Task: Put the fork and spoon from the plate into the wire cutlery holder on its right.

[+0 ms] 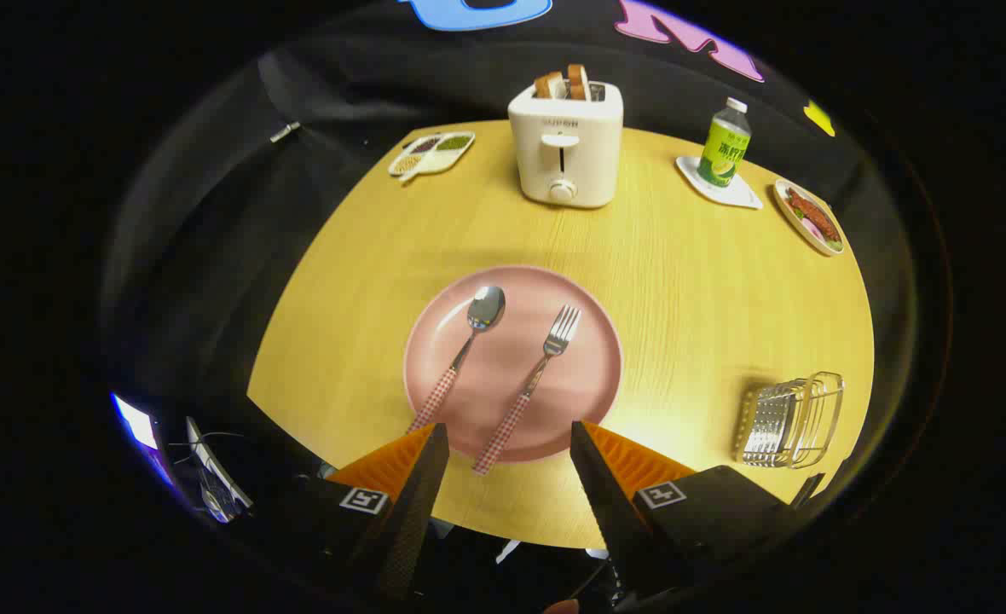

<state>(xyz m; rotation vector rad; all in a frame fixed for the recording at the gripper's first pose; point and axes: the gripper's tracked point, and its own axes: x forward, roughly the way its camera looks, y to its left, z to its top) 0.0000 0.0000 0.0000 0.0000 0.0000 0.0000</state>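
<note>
A pink plate (588, 375) lies on the wooden table just ahead of my fingers. On it rest a spoon (465, 345) to the left and a fork (537, 375) to the right, both with checked handles pointing back toward me. The fork's handle end reaches over the plate's near rim, between my fingertips. My gripper (510, 435) is open, hovering above the near rim with nothing between its fingers. The wire cutlery holder (791, 420) stands on the table to the right of the plate, well off from my right finger.
Beyond the plate stands a white toaster (565, 145) with bread slices in it. A divided snack dish (431, 153) sits far left, a green bottle (725, 145) on a white coaster and a small food plate (810, 217) far right. The table's rounded edge runs close below my fingers.
</note>
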